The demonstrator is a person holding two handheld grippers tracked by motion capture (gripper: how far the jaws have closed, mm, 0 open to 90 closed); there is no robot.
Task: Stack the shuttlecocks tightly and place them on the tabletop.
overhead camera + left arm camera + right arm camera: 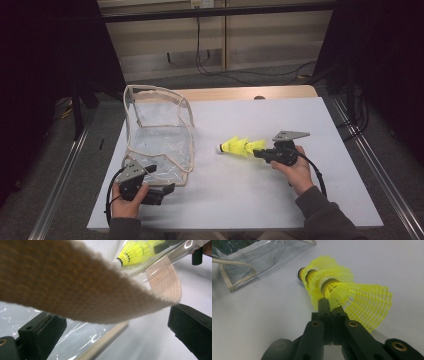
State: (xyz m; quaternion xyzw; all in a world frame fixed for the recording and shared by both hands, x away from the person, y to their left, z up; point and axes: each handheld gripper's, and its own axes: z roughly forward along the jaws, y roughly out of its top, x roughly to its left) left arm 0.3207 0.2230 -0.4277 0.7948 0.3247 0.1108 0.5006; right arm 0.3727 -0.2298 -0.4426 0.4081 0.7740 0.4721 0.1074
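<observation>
A nested stack of yellow mesh shuttlecocks (239,146) lies level just above the white tabletop (250,200), cork tip toward the bag. My right gripper (256,152) is shut on the rear skirt; in the right gripper view the jaws (329,307) pinch the mesh of the shuttlecocks (342,292). A clear plastic bag (160,135) with beige webbing trim stands open at the left. My left gripper (161,179) is open at the bag's near corner. In the left gripper view the beige strap (75,285) crosses just above my wide-apart fingers (47,330), with the shuttlecocks (137,252) seen through the plastic.
The white board sits on a wooden table with metal rails along both sides (60,180). Cables run over the floor beyond the far edge (225,72). A loop of the bag's strap (229,277) lies on the board near the bag's corner.
</observation>
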